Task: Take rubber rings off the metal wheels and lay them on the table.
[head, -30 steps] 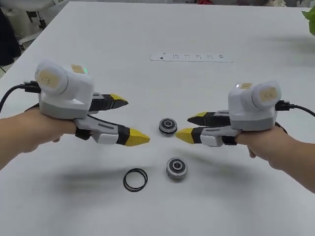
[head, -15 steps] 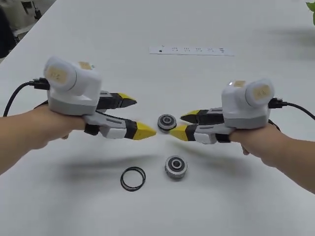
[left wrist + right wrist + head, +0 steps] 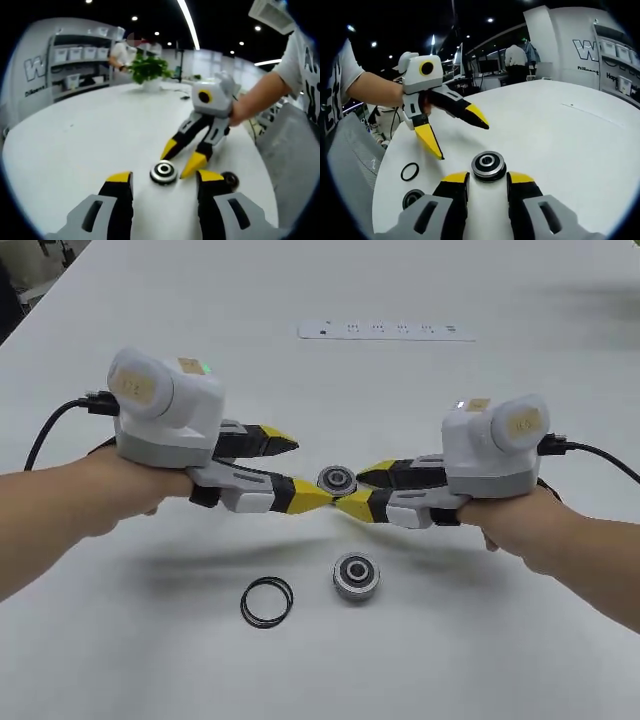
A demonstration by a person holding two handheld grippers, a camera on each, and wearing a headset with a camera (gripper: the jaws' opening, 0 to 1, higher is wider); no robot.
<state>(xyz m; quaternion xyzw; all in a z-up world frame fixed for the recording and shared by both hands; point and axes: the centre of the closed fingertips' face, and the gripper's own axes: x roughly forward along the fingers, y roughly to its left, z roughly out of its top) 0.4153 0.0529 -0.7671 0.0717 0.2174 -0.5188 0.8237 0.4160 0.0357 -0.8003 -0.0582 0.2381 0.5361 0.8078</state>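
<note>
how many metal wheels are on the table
2. One wheel sits between the left claw and right claw; the other lies nearer the person, beside a loose rubber ring.

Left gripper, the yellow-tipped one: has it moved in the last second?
Yes. In the head view the left gripper has moved right, toward the far round metal wheel; its lower yellow tip now nearly reaches that wheel.

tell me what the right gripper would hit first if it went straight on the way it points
Most likely the metal wheel lying just ahead of the open jaws of the right gripper. The left gripper lies farther on, though depth is unclear.
</note>
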